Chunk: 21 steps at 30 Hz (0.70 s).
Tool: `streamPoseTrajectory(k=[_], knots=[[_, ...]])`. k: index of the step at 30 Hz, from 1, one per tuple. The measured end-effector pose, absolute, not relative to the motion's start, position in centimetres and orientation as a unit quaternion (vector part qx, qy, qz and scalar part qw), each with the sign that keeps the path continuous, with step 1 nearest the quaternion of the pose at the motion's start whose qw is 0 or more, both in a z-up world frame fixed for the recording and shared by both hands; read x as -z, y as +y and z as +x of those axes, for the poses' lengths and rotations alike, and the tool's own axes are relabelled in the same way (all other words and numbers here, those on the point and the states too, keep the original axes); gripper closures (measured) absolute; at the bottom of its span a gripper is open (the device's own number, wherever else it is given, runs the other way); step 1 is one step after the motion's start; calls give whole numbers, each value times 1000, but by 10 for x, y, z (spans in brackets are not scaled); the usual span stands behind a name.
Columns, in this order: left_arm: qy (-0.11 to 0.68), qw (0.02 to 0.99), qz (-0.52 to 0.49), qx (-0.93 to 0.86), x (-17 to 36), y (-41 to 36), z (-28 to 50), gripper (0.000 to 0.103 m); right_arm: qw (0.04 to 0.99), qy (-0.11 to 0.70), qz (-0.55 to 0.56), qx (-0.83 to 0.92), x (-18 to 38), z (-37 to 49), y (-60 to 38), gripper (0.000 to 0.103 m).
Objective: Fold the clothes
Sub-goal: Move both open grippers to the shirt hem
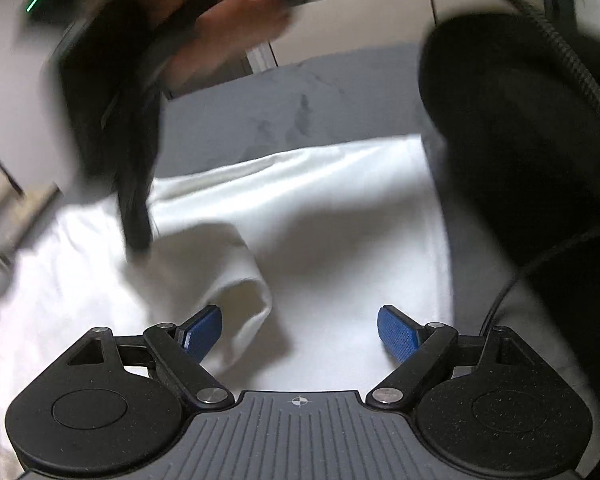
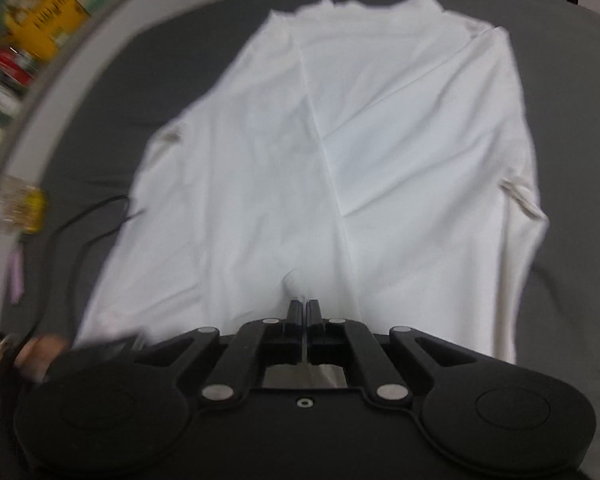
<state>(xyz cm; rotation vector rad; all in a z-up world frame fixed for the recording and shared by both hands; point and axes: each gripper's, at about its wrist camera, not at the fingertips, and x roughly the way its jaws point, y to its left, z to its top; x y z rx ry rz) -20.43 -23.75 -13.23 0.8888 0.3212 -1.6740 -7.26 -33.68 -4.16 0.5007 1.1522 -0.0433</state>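
Right wrist view: right tongs clamped on white garment; left tongs spread apart above it.

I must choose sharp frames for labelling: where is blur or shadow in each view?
Left wrist view: the person's hand at top is motion-blurred, the open left tongs are sharp, a soft shadow crosses the white cloth garment. Right wrist view: the left edge smears, the closed right tongs stay fairly sharp.

No legible text anywhere. Dark print on yellow box at upper left of right wrist view, too blurred to read. Neighbouring packaging equally smeared.
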Motion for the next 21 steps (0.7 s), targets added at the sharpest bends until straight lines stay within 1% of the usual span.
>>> streamPoseTrajectory(k=[4,8,10,13,14,15,16,17,18,21], knots=[[232,565,300,733,119,-214,-167,17,810,537,237,-6,28,-125,-335,100],[301,581,212,726,109,-185,-128,17,794,568,218,-15,41,-153,-326,100],[326,608,160,706,105,-168,-107,17,783,587,206,-16,50,-162,-322,100],[354,675,83,641,101,-150,-71,17,764,610,207,-6,61,-169,-325,96],[362,700,52,613,101,-148,-58,17,761,614,211,-5,62,-171,-327,88],[370,723,20,583,101,-145,-45,17,760,614,214,-4,62,-173,-329,72],[368,747,-12,553,102,-139,-35,17,764,608,217,-4,59,-177,-331,64],[365,770,-43,521,103,-133,-26,10,768,602,220,-4,55,-181,-332,50],[358,789,-53,496,104,-127,-21,1,774,593,223,-3,51,-184,-334,48],[339,832,-72,432,109,-116,-9,0,815,535,222,16,32,-177,-335,48]])
